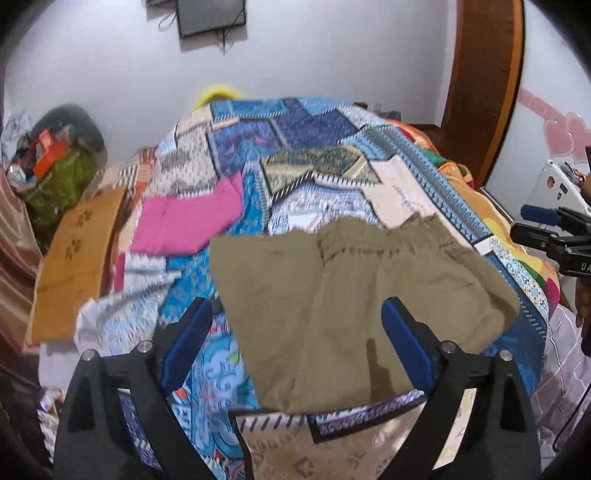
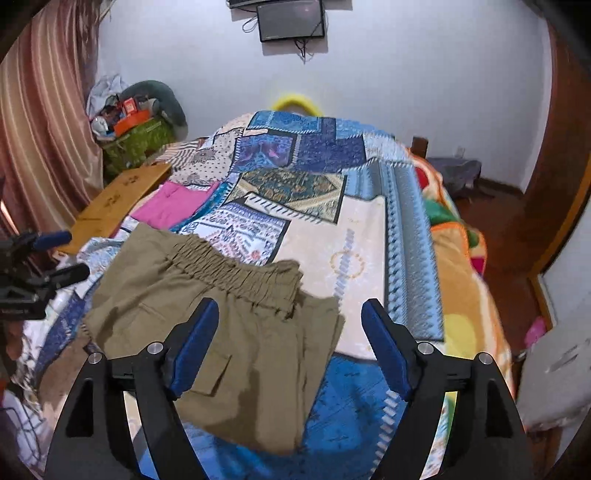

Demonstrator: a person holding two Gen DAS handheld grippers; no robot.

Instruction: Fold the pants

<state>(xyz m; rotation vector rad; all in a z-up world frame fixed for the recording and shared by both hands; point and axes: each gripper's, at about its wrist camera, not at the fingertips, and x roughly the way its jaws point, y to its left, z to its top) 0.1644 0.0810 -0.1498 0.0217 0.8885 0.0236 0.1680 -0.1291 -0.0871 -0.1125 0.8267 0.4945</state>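
Olive-khaki cotton, that is what the pants (image 1: 354, 302) look like, lying folded on the patchwork bedspread (image 1: 317, 173) near the foot of the bed. The gathered elastic waistband (image 2: 240, 273) runs across the far edge of the bundle, puckered and slightly raised. One layer lies doubled over another, so the whole thing makes a rough, thick rectangle, with a darker patch showing on the fabric near the close edge.

Both pairs of tongs hang above the pants with their blue-padded fingers spread wide, gripping nothing. The left tongs (image 1: 295, 347) frame the left half of the bundle, and the right tongs (image 2: 290, 343) frame its right side.

From the left camera, the flat upper layer of the pants reads as a plain smooth panel, and the right tongs appear side-on at the far right edge. A pink cloth (image 1: 188, 221) lies beyond the pants, beside a wooden board (image 1: 74, 266).

From the right camera, a flapped cargo pocket (image 2: 212, 373) shows on the pants, which the other view does not reveal. It also takes in the striped curtain (image 2: 40, 129), the orange blanket (image 2: 458, 280) along the bed's right side, and the wall screen (image 2: 291, 20) in full.
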